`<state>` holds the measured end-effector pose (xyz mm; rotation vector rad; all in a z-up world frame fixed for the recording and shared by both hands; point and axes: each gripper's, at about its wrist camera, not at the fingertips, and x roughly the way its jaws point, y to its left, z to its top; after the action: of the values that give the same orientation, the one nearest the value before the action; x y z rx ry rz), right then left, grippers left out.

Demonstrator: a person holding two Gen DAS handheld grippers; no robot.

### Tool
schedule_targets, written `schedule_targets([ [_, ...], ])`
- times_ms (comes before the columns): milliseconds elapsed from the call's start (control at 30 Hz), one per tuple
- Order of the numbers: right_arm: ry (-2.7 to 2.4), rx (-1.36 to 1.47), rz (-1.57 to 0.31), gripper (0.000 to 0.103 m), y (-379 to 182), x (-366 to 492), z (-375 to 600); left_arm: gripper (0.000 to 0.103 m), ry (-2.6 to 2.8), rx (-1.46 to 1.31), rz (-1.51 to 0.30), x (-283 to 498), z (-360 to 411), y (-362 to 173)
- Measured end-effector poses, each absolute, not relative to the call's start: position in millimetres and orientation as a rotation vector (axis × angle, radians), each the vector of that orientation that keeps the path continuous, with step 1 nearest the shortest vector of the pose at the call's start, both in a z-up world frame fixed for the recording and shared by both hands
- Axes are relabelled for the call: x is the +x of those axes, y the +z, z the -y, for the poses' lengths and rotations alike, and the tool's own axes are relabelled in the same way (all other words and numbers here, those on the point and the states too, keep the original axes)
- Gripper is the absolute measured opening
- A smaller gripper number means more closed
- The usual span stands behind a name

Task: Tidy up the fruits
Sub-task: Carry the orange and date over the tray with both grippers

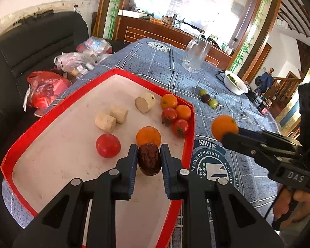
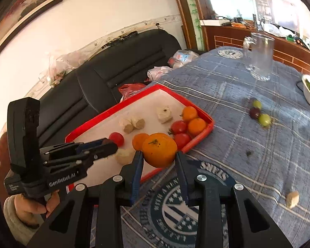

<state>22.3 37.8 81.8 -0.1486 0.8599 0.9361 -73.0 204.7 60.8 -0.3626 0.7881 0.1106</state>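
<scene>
My left gripper [image 1: 149,155] is shut on a brown date [image 1: 149,158] and holds it over the near right part of the red-rimmed white tray [image 1: 51,107]. My right gripper [image 2: 159,157] is shut on an orange [image 2: 159,149], just right of the tray's right rim; it also shows in the left wrist view [image 1: 224,128]. In the tray lie several oranges [image 1: 148,136], tomatoes [image 1: 108,145] and pale banana pieces [image 1: 105,121]. Three grapes [image 1: 206,98] lie on the blue cloth beyond the tray.
A glass jug [image 1: 195,54] stands at the far end of the table. A white bowl [image 1: 235,82] with greens sits at the far right. A pale food piece [image 2: 292,198] lies on the cloth at right. Plastic bags [image 1: 45,88] lie on the black sofa to the left.
</scene>
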Motion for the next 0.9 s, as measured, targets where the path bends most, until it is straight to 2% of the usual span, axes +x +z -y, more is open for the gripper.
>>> schedule_targets([
  [367, 0.993, -0.230, -0.872, 0.032, 72, 26, -78, 0.020, 0.149, -0.363, -0.805, -75, -228, 63],
  [900, 0.905, -0.372, -0.935, 0.032, 35, 37, -104, 0.020, 0.201, -0.371, -0.918, -74, -244, 32],
])
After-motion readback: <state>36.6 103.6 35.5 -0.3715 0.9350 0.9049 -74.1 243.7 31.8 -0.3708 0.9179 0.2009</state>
